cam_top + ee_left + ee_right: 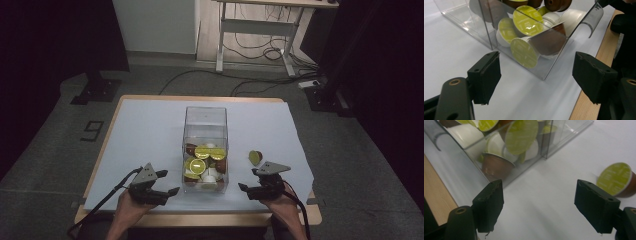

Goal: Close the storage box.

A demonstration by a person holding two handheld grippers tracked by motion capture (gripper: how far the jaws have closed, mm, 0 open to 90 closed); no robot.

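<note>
Fingers point(489, 205) of the right gripper point(256, 182): apart, empty. Left gripper point(161, 183): likewise apart, empty. Loose capsule point(255, 157) lies on the surface just beyond the right gripper, right of the clear box point(205, 117); right hand nearer.

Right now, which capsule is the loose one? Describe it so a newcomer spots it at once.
Start at the clear box in the middle of the white mat. Just to its right, ahead of the right gripper, lies one capsule on its side. It has a brown body and a green lid, and it alone sits outside the box.
</note>
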